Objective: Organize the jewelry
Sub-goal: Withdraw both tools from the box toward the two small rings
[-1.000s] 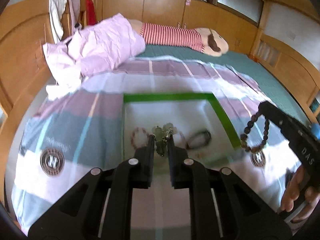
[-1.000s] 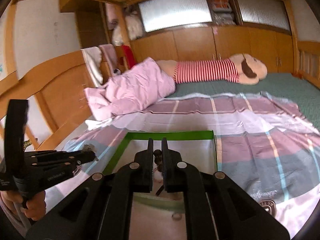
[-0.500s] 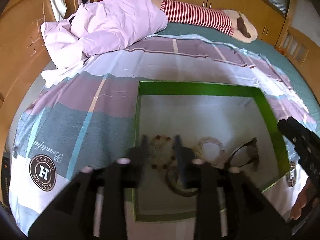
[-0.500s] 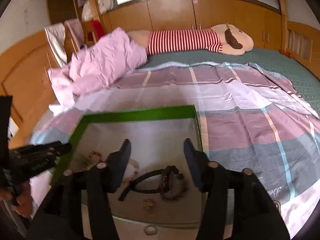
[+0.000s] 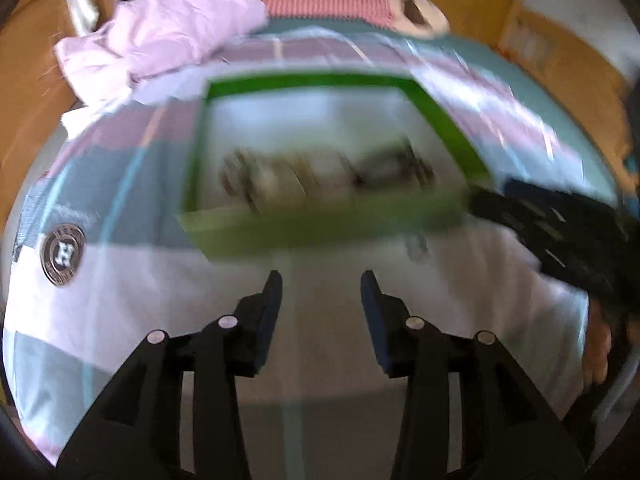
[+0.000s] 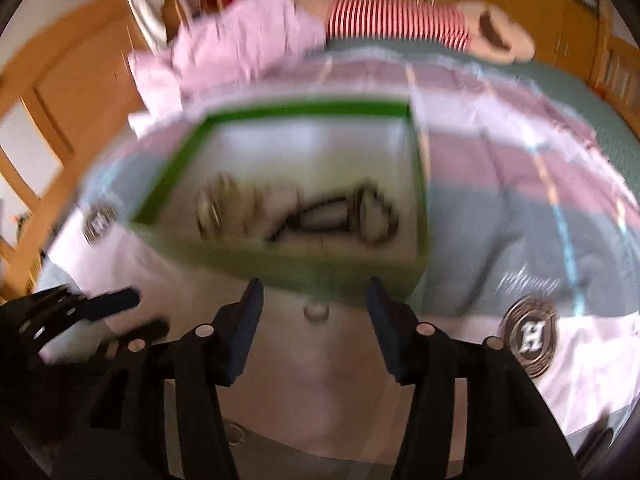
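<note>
A white tray with a green rim (image 5: 308, 82) (image 6: 288, 110) lies on the bedspread, and the blurred jewelry (image 5: 320, 174) (image 6: 300, 212) in it includes bead bracelets and a dark strap. My left gripper (image 5: 320, 280) hovers over the bedspread just in front of the tray. Its jaws are opening with nothing between them. My right gripper (image 6: 315, 292) is open at the tray's near rim, its jaws closing slightly. A small ring (image 6: 316, 312) lies on the cloth below the gap between them, untouched. Each gripper shows in the other's view, the right gripper (image 5: 492, 200) and the left gripper (image 6: 132, 314).
The checked bedspread (image 5: 120, 184) has round logo patches (image 5: 63, 255) (image 6: 530, 334). A pink quilt (image 5: 176, 28) and a striped plush toy (image 6: 404, 22) lie at the far end. Wooden bed boards (image 6: 68, 92) run along the left. A hand (image 5: 596, 356) holds the right gripper.
Both grippers were shut on jewelry above the tray and have since opened and let go. Both sank and drew back to the tray's near edge. The dropped pieces now lie in the tray.
</note>
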Demonstrator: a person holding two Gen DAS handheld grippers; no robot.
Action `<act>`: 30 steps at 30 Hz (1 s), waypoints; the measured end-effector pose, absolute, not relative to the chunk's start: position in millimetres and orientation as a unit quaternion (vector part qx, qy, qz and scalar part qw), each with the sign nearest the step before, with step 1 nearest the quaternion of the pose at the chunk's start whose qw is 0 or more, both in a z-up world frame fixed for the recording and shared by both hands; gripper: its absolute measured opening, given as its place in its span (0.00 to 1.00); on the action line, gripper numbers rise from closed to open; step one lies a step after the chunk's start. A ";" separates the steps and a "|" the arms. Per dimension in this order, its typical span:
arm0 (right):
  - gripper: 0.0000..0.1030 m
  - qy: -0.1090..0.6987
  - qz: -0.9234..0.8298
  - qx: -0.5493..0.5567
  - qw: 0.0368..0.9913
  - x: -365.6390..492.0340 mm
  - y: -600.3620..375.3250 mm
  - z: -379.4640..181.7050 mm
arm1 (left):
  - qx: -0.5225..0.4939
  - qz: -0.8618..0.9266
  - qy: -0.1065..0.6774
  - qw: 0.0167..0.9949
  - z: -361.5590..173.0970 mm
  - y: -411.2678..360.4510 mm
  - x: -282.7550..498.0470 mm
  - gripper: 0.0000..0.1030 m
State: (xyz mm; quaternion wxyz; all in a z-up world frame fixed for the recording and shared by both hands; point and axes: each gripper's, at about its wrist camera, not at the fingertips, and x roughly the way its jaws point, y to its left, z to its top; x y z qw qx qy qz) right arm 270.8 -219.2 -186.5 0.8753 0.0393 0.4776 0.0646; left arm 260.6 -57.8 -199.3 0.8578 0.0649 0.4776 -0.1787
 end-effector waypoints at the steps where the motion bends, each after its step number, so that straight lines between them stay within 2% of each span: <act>1: 0.51 0.491 0.065 0.026 0.868 275.3 -214.3 -201.7 | 0.076 -0.185 0.482 0.853 -205.8 -63.0 252.7 0.40; 7: 0.50 0.510 0.059 -0.006 0.858 293.3 -192.3 -246.5 | 0.084 -0.211 0.505 0.833 -230.4 -77.9 230.5 0.43; 10: 0.30 0.508 0.054 -0.027 0.859 295.1 -185.1 -253.8 | 0.092 -0.207 0.509 0.831 -238.7 -76.6 229.0 0.44; 11: 0.20 0.512 0.060 -0.026 0.857 294.9 -183.9 -253.3 | 0.093 -0.203 0.511 0.830 -241.0 -74.4 230.6 0.45; 23: 0.21 0.571 0.074 -0.015 0.818 246.4 -203.0 -244.8 | 0.098 -0.224 0.526 0.815 -249.0 -83.9 227.4 0.48; 25: 0.24 0.569 0.064 0.012 0.819 236.8 -218.0 -239.1 | 0.110 -0.236 0.522 0.812 -250.9 -92.1 221.6 0.48; 27: 0.40 0.561 0.052 0.037 0.825 229.0 -232.9 -232.6 | 0.128 -0.251 0.513 0.811 -251.3 -101.2 214.3 0.49; 30: 0.43 0.548 0.038 0.068 0.833 218.5 -250.6 -225.4 | 0.149 -0.266 0.504 0.809 -252.0 -113.5 202.2 0.50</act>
